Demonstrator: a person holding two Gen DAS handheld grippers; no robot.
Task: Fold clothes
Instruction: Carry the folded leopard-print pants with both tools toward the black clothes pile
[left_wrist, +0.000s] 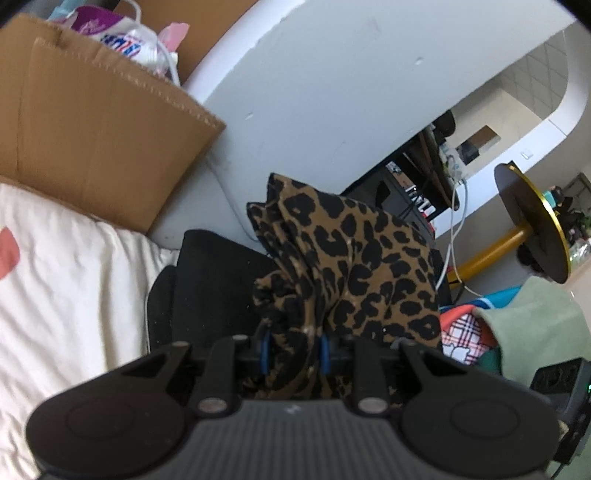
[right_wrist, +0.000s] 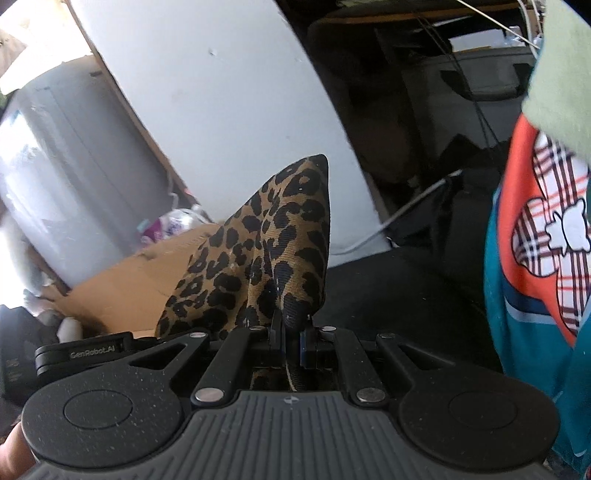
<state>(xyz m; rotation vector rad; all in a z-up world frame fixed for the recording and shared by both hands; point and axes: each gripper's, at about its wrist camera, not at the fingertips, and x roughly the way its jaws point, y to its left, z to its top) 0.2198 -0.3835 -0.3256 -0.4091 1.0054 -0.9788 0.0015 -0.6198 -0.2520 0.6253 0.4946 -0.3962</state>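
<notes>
Both ends pinched, lifted clear of black padded seat (left_wrist: 218, 280); best kept taut and level before laying flat. Left gripper (left_wrist: 294, 350) part-closed, clamped on bunched brown leopard-print fabric garment (left_wrist: 354, 258). Right gripper (right_wrist: 291, 345) nearly shut, gripping thin edge. Beyond: cardboard box (left_wrist: 96, 147), white wall (left_wrist: 332, 85).

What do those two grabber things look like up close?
Both the left gripper and right gripper are black, with ribbed grey bodies, two round black discs, silver rivets on jointed bars, and blue-lined jaws. The right view shows white "GenRobot.AI" lettering on a black bar.
</notes>
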